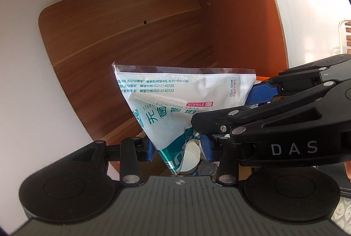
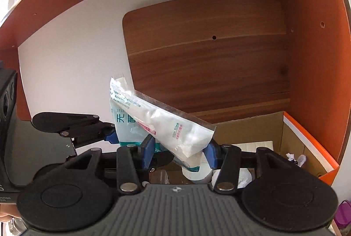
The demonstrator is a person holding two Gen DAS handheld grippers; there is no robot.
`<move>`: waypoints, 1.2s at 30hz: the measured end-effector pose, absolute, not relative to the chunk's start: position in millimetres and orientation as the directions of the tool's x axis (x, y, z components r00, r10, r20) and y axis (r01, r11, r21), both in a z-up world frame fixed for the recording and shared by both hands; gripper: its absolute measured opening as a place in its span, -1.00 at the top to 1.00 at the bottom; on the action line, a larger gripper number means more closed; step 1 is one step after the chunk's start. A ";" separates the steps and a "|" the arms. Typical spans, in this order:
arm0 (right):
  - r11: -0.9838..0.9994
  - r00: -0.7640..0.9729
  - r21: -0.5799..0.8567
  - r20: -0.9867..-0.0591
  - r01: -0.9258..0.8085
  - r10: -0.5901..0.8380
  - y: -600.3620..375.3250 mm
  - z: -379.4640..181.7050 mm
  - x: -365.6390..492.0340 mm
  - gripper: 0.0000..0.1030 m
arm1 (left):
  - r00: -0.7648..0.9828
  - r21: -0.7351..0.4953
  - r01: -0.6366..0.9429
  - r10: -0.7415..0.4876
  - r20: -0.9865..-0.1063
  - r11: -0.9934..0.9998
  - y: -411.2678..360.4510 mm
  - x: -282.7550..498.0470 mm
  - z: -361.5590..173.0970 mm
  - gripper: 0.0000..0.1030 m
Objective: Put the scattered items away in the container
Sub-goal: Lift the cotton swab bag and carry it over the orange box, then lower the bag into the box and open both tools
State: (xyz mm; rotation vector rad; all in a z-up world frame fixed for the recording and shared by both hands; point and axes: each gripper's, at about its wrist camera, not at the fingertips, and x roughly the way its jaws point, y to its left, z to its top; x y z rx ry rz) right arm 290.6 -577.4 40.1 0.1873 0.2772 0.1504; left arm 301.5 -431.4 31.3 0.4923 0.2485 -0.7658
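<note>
Both tongs hold the same thing: a white and teal plastic packet of sterile cotton swabs (image 1: 166, 95), clear sealed strip at its far end.

L tongs (image 1: 178, 149): blue pads pinching the packet's narrow lower corner, which sits between the pads & fans out wider ahead of them. A white round object (image 1: 192, 157) shows just behind the packet, between the pads; can't tell what it is.

R tongs (image 2: 181, 151): pads pressed on the other end of the packet, which slants up & to the left from the grip. In the left wrist view the R tongs come in from the right, reaching across.

Brown cardboard box with orange rim (image 2: 307, 143) sits ahead & right of the R tongs, small white bits inside. Packet is above the box's near-left part, not in it. Beyond: brown wood-grain shelf panel (image 2: 208, 56).
</note>
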 end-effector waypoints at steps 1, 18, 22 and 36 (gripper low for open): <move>0.970 0.950 0.211 -0.263 -0.116 0.171 -580.2 38.1 297.4 0.08 | 0.700 0.330 0.713 -0.595 -0.396 0.619 -434.6 308.2 28.9 0.21; 0.965 0.886 0.249 -0.424 -0.084 0.187 -582.9 -4.6 366.8 0.08 | 0.683 0.285 0.698 -0.490 -0.542 0.657 -455.7 373.7 -14.6 0.18; 0.965 0.881 0.251 -0.437 -0.074 0.181 -581.8 -9.4 368.7 0.08 | 0.689 0.302 0.695 -0.484 -0.539 0.653 -463.6 379.9 -18.1 0.18; 0.959 0.878 0.279 -0.450 -0.038 0.166 -593.3 -18.2 374.8 -0.13 | 0.695 0.327 0.695 -0.482 -0.533 0.641 -461.0 374.9 -22.2 0.05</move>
